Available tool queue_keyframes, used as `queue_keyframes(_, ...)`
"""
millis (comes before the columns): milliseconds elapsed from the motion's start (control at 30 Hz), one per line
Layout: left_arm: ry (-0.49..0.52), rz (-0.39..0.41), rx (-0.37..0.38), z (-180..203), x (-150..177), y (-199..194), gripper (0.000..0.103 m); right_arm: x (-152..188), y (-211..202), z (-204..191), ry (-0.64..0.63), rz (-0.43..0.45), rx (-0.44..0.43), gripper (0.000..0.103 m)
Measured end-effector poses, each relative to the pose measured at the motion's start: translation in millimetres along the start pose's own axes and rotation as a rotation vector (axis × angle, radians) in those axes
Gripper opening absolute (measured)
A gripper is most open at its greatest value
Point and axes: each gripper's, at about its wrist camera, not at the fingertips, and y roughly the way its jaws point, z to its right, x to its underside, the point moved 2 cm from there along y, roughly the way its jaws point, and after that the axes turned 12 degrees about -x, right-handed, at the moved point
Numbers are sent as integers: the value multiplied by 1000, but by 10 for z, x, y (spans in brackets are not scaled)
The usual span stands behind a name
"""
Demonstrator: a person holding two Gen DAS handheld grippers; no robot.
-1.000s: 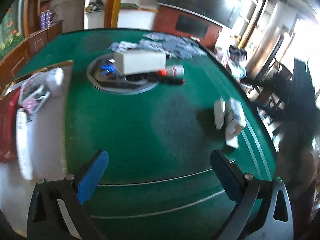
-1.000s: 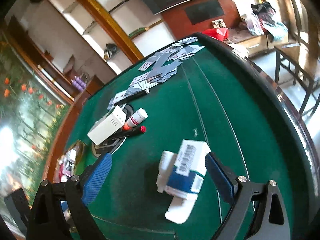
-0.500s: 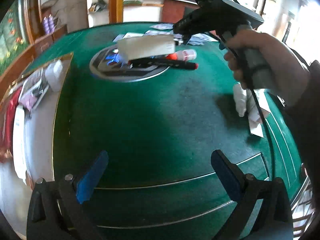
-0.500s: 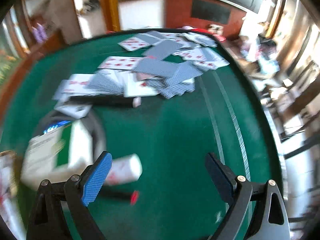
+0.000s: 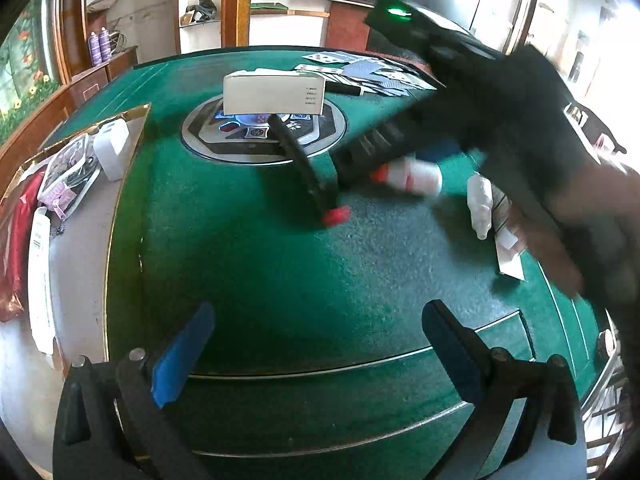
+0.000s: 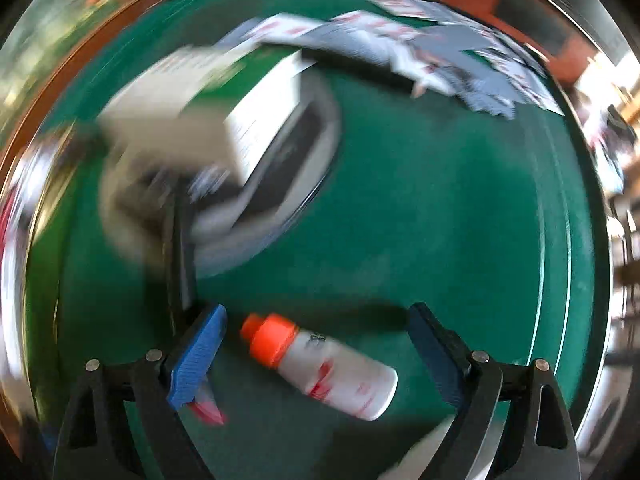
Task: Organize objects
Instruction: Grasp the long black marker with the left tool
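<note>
The small white bottle with an orange cap lay on its side on the green table, between the spread fingers of the right gripper, touching neither pad. That gripper pointed steeply down, its blue pad beside the black marker. The left gripper hovered wide and empty.

Nothing can be read: the white box carries small print lines too tiny to make out, and the bottle label is blurred.
</note>
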Motion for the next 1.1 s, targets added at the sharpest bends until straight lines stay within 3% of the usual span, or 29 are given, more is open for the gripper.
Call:
queue_keyframes(33,-1,2,3,0,1,-4,103,100,-59,-29,-10,-1,-40,93)
queue_keyframes(100,-4,6,9,2,12,-19,103,240,-297,67,58,79,-121,93)
queue_keyframes(200,-2,-4,24,4,4,-28,103,374,-736,351,183,303,-171,94)
queue_keyframes(267,-25,-24,73,-30,-44,-40,103,498,-998,558,267,474,-182,95)
queue_keyframes(333,-79,-34,118,-138,-191,-79,103,579,-1118,728,338,589,-205,96)
queue_keyframes(400,-119,-8,88,-257,-385,-115,103,524,-1156,827,374,641,-222,96)
queue_keyframes(567,-149,-5,-30,-367,-801,49,102,638,-1050,933,398,676,-229,96)
queue_keyframes(633,-123,-23,-67,-296,-875,214,96,625,-988,953,409,668,-217,96)
queue_keyframes(667,-104,-38,-88,-244,-902,313,82,632,-983,965,417,670,-228,96)
queue_keyframes(700,-85,-59,-104,-186,-927,437,59,635,-974,965,421,678,-246,96)
queue_keyframes(767,-61,-112,-124,-111,-960,687,33,662,-1006,965,421,694,-257,96)
queue_keyframes(800,-58,-123,-124,-82,-990,770,27,666,-1005,966,417,701,-261,96)
queue_keyframes(867,-12,-106,-199,2,-1050,842,25,671,-999,956,415,706,-276,96)
queue_keyframes(900,22,-95,-225,67,-1060,875,18,672,-990,953,415,705,-283,96)
queue_keyframes(1100,75,-101,-156,151,-954,756,14,686,-931,964,427,689,-314,96)
